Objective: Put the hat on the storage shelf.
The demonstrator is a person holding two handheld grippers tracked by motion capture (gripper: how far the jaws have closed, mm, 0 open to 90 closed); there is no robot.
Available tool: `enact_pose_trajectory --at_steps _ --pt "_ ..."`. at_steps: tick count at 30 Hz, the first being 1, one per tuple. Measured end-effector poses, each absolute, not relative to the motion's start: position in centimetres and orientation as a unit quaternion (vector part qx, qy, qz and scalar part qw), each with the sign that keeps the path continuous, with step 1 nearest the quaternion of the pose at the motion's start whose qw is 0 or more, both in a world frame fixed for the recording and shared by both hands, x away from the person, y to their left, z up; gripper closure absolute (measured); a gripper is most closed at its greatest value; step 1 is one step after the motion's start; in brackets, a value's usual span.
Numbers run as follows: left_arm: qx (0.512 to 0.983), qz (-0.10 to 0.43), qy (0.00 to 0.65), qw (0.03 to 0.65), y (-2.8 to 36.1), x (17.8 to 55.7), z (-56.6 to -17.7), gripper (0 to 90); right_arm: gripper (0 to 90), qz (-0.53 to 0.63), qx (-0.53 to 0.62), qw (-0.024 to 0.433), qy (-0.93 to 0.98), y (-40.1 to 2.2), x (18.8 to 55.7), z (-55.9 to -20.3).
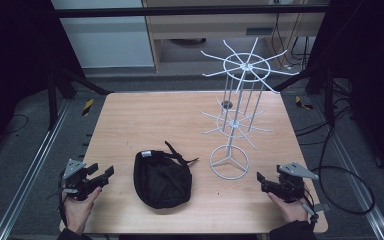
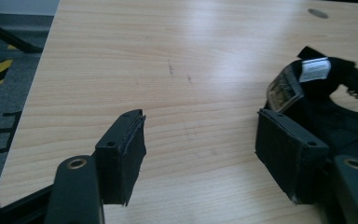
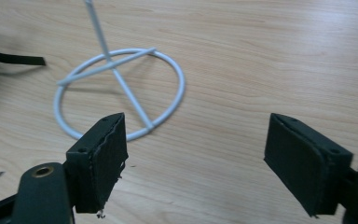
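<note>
A black cap (image 1: 161, 179) lies crown-up near the table's front middle, its strap trailing to the right and a white label (image 2: 314, 70) showing inside its back. To its right stands a white wire display rack (image 1: 240, 107) with two tiers of hooks and a ring base (image 3: 121, 91). My left gripper (image 1: 102, 174) hovers open at the front left, just left of the cap; in the left gripper view the cap (image 2: 335, 112) sits behind the right jaw. Open too, my right gripper (image 1: 261, 181) is at the front right, its jaws pointing at the rack's base.
The wooden table (image 1: 145, 120) has a small dark grommet hole (image 1: 226, 104) behind the rack. Metal rails run along the floor on both sides, and cables lie on the floor to the right. Bare wood stretches across the table's left and back.
</note>
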State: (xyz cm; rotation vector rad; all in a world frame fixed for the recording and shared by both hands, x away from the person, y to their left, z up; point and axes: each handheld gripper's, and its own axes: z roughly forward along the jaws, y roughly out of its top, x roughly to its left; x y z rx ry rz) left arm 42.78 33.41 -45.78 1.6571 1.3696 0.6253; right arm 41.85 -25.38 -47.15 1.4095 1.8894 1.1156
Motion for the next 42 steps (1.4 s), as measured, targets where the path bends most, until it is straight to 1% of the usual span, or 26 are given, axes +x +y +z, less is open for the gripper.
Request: enact_pose_trajectory --at_steps 3,4,10,14,16,17,22,28,35,41,42 --pt "0.672 0.251 0.542 0.436 33.0 42.3 -45.6 35.7 24.3 0.419 0.519 0.251 0.701 -24.8 41.5 -46.8" --pt "0.678 0.251 0.536 0.437 32.6 41.9 -45.5 37.9 26.6 0.426 0.514 0.246 0.702 -24.3 41.3 -46.5" --pt "0.688 0.252 0.518 0.442 31.4 41.2 -45.0 42.4 32.1 0.458 0.491 0.224 0.706 -22.5 40.3 -45.7" --pt "0.695 0.248 0.508 0.444 30.6 41.0 -44.9 43.4 33.0 0.465 0.476 0.211 0.716 -21.3 40.0 -45.4" --pt "0.703 0.247 0.501 0.441 29.9 40.9 -44.9 44.0 34.1 0.473 0.456 0.194 0.729 -19.7 39.8 -45.4" --pt "0.703 0.247 0.501 0.441 29.9 40.9 -44.9 44.3 34.1 0.473 0.456 0.194 0.729 -19.7 39.8 -45.4" --pt "0.715 0.250 0.488 0.434 28.8 40.6 -44.8 45.8 36.1 0.484 0.424 0.168 0.747 -16.8 39.7 -45.6" --pt "0.729 0.244 0.479 0.424 27.7 40.7 -45.0 46.6 36.9 0.483 0.398 0.151 0.765 -13.7 40.0 -45.8" --pt "0.745 0.226 0.472 0.414 26.5 40.9 -45.4 50.8 37.5 0.482 0.378 0.135 0.779 -10.3 40.7 -46.0" --pt "0.761 0.218 0.468 0.393 25.6 41.3 -46.1 54.5 37.7 0.479 0.377 0.124 0.783 -8.5 41.2 -46.3" --pt "0.765 0.212 0.470 0.387 25.4 41.5 -46.4 56.8 38.1 0.478 0.378 0.115 0.785 -7.8 41.5 -46.6"
